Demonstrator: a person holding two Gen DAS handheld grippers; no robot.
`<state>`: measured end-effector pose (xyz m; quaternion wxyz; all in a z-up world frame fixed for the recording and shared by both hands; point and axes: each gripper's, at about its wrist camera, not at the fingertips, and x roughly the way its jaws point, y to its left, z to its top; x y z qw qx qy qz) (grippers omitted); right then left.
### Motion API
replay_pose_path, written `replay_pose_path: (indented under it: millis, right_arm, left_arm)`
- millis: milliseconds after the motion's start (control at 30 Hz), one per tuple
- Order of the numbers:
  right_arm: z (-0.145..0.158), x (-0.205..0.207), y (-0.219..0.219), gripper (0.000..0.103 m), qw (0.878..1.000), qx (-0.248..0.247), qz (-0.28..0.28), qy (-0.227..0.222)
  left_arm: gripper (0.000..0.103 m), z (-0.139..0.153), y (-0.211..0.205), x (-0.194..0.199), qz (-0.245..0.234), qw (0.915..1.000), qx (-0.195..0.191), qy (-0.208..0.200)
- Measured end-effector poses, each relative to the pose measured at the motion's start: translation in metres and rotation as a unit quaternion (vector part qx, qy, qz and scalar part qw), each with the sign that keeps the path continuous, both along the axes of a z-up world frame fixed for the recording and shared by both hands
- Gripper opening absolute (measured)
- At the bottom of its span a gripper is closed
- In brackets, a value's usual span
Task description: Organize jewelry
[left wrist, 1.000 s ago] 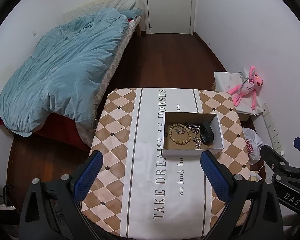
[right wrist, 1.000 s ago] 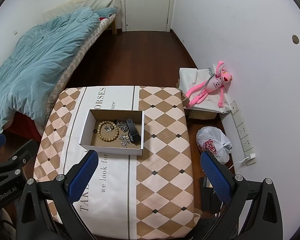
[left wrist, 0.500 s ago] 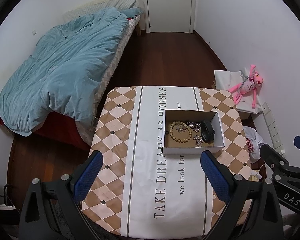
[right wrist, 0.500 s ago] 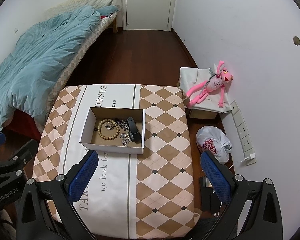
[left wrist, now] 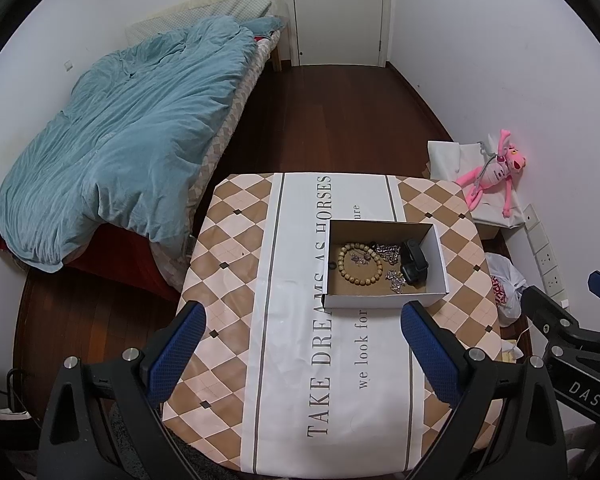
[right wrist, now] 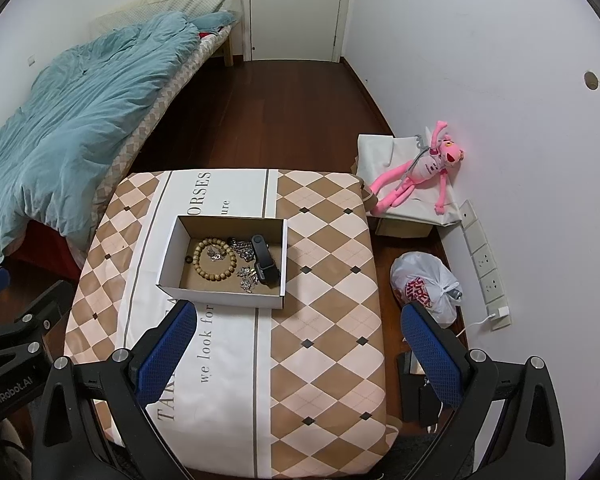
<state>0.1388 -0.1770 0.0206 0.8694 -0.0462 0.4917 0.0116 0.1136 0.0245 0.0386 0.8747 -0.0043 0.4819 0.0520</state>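
Note:
A white cardboard box (left wrist: 380, 301) (right wrist: 220, 294) stands on the table with the checked cloth (left wrist: 228, 240) (right wrist: 332, 280). In it lie a wooden bead bracelet (left wrist: 360, 264) (right wrist: 216, 260), silver chain jewelry (left wrist: 388, 250) (right wrist: 242, 248) and a black watch-like band (left wrist: 414, 266) (right wrist: 265, 264). My left gripper (left wrist: 302, 352) is open and empty, high above the table's near side. My right gripper (right wrist: 298, 350) is open and empty, also well above the table, to the right of the box.
A bed with a blue duvet (left wrist: 120, 140) stands to the left. A pink plush toy (right wrist: 420, 168) lies on a white covered box by the right wall. A plastic bag (right wrist: 424, 288) and a power strip (right wrist: 486, 264) are on the floor at the right. A closed door (left wrist: 340, 12) is far back.
Both grippers have drawn slightly back and up from the table; the box looks a little smaller and farther. Both jaws stay open and empty.

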Motion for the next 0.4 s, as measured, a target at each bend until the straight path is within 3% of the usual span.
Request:
replay_pose_path:
  millis: [400]
  right_arm:
    - [-0.0013,0.0001,-0.0031,0.103,1.000,-0.001,-0.001,0.002]
  left_arm:
    - [0.100,0.0011,-0.0011,-0.0014,-0.001,1.0000,-0.001,-0.005]
